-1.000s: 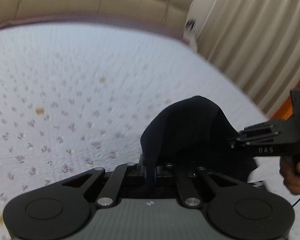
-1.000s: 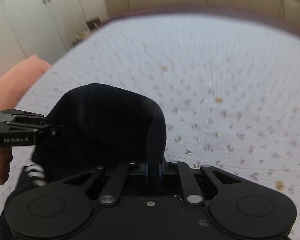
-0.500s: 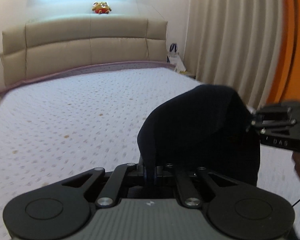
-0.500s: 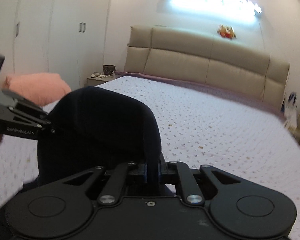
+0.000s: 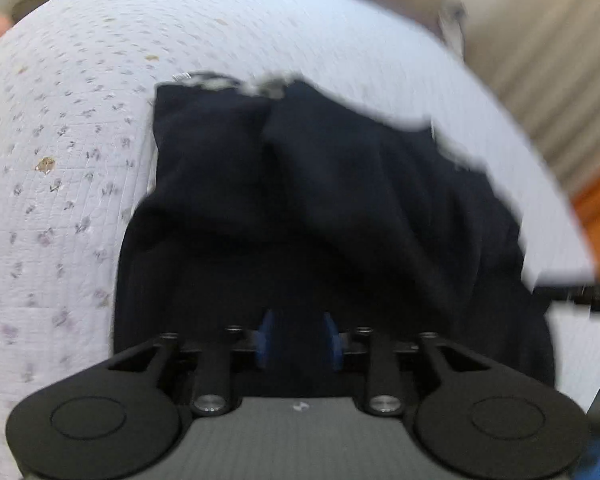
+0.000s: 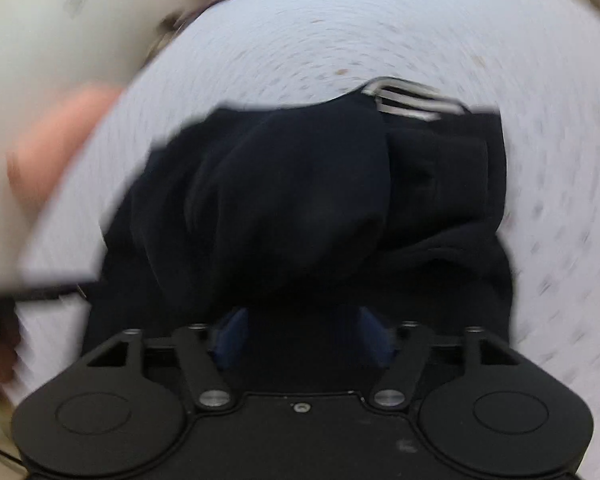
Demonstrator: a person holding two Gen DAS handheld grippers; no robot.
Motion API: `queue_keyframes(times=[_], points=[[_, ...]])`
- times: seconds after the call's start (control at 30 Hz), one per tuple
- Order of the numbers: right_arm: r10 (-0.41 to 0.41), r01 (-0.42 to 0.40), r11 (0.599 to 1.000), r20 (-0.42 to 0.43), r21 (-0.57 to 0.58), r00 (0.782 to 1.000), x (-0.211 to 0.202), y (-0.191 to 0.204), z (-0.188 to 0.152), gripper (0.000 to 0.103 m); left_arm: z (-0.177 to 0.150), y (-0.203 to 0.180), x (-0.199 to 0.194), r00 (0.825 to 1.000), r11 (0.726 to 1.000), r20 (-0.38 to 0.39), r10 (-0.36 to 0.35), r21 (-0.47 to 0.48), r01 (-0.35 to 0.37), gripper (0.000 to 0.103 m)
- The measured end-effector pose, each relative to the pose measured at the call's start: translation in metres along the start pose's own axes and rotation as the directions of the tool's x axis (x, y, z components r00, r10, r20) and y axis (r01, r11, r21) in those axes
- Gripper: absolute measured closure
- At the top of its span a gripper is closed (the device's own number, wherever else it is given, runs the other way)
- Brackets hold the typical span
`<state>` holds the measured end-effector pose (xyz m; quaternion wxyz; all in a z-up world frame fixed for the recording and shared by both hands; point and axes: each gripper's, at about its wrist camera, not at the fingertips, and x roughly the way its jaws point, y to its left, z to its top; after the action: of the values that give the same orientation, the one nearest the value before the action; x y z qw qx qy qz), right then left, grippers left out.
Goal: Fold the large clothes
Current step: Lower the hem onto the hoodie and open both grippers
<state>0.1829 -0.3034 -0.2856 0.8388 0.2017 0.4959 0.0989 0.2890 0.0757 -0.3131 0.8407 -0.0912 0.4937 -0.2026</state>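
We have the dark navy garment point(image 5: 324, 208) lying in a heap on the bed point(image 5: 72, 168), its white-striped edge point(image 6: 410, 102) at the far side and its near edge right under both tools. Our left gripper point(image 5: 298, 342) has its blue-padded fingers point(image 5: 265, 338) apart, with dark cloth filling the gap between them; our right gripper point(image 6: 302, 330) likewise has its fingers point(image 6: 232, 332) spread wide over the fabric, so as far as we can judge neither one is pinching anything (the blur makes it hard to say whether the pads touch the cloth at all). The other tool shows only as a dark smear at the edge of each view. The garment looks bunched rather than flat: a thick ridge runs down its middle and the left half sits higher than the right. That is our main worry. If we grip again now, the fingers could take several layers at once, or only the top one, and the next fold would come out skewed. Moving this quickly, we could also drag the loose pile across the flowered sheet and undo the fold. The pink pillow point(image 6: 60, 148) lies well off to the left, out of the way.
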Motion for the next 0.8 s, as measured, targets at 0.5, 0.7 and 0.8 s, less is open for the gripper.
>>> queue_keyframes(times=[0.5, 0.7, 0.8], points=[[0.003, -0.006, 0.92, 0.01, 0.392, 1.0, 0.064, -0.042, 0.033, 0.085, 0.057, 0.002, 0.077, 0.995, 0.96, 0.094, -0.03, -0.275, 0.055, 0.091], [-0.098, 0.052, 0.964, 0.17, 0.26, 0.981, -0.009, -0.025, 0.051, 0.088, 0.044, 0.001, 0.028, 0.955, 0.945, 0.255, -0.151, -0.246, 0.215, 0.092], [-0.122, 0.093, 0.974, 0.132, 0.209, 0.984, -0.005, -0.03, 0.054, 0.089, 0.034, -0.006, 0.031, 0.969, 0.959, 0.202, -0.145, -0.213, 0.188, 0.092]])
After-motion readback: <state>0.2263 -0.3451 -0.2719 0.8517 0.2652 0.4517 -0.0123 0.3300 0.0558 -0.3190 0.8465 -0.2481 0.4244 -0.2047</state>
